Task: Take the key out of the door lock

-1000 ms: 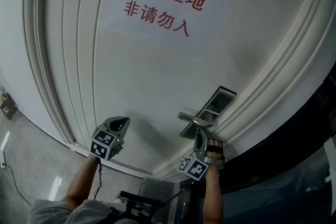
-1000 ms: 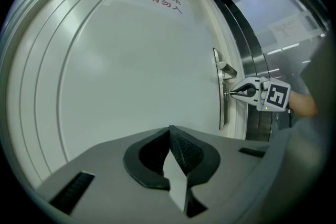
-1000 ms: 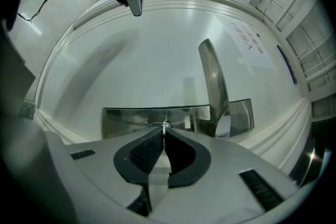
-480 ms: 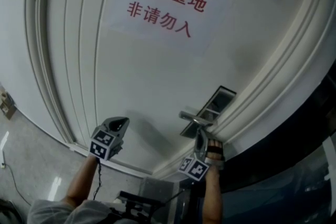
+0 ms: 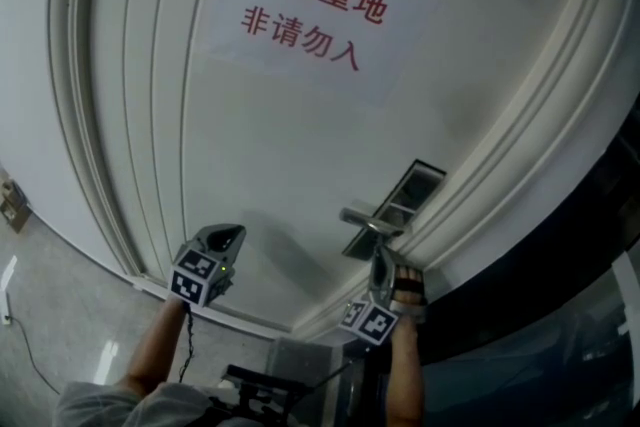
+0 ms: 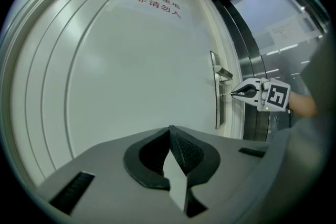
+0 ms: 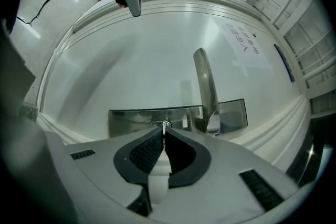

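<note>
At the lock plate [image 7: 131, 118] on the door [image 5: 280, 145], the key [image 7: 165, 124] sits in the keyhole just below the handle [image 7: 205, 81]. Only a thin metal edge of it shows. The right gripper [image 7: 165, 130] has its jaws pinched nearly together on that edge, tips right up at the plate. In the head view the key is too small to make out; the gripper there points at the plate under the handle. The left gripper [image 6: 169, 131] is well off the door to the left, jaws together with nothing between them, idle.

Handling, as judged: the key is small, light, stiff metal, smooth, likely slippery. The flat bow is the only place to grip, and the ribbed pads should help there. It probably needs a straight pull along the keyhole axis. Any sideways tilt could bind the blade or make the pads slip off. If the key isn't turned to its release position it won't come out. The handle is close by, so watch clearance.
</note>
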Motion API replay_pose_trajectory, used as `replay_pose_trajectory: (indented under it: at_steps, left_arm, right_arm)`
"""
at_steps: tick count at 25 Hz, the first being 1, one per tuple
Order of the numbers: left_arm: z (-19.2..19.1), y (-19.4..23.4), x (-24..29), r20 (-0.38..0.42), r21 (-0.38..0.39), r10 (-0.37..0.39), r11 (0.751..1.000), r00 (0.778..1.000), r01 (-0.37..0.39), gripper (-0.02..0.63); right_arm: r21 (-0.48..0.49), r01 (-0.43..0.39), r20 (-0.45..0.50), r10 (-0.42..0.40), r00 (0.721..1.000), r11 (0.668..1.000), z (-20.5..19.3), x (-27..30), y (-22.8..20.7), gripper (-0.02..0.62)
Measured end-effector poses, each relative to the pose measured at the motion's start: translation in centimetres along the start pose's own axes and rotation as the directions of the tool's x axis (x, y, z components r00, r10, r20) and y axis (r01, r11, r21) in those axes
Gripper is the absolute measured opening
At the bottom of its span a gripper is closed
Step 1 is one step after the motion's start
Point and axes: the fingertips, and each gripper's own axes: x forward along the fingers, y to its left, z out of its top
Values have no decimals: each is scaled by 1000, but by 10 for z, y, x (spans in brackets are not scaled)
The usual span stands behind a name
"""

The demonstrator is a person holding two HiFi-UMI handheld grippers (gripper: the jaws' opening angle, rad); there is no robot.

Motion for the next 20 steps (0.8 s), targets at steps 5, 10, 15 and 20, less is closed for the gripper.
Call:
replay_pose_trajectory:
  at_steps: [5,10,15,20]
  left_arm:
    - [-1,-2,-7,2,0,4,1000,1000,-4,-8]
    - [1,-1,-15,7,3,11,1000,1000,-11,-8]
    - [0,-5,-23,7,4,7,1000,1000,-7,-8]
    - [-3,-16,-30,1,10,-17,1000,1000,17,-8]
  right_arm:
    - [24,-3,6,3,1000,1000,0,-5,2,20]
    - [46,3,9,-4,1000,999,1,-14,2,20]
    - [237,-10,18,5,1000,972,1,-32,-3,21]
    - [459,-15,8,13,1000,888,-2,-54,-6,21]
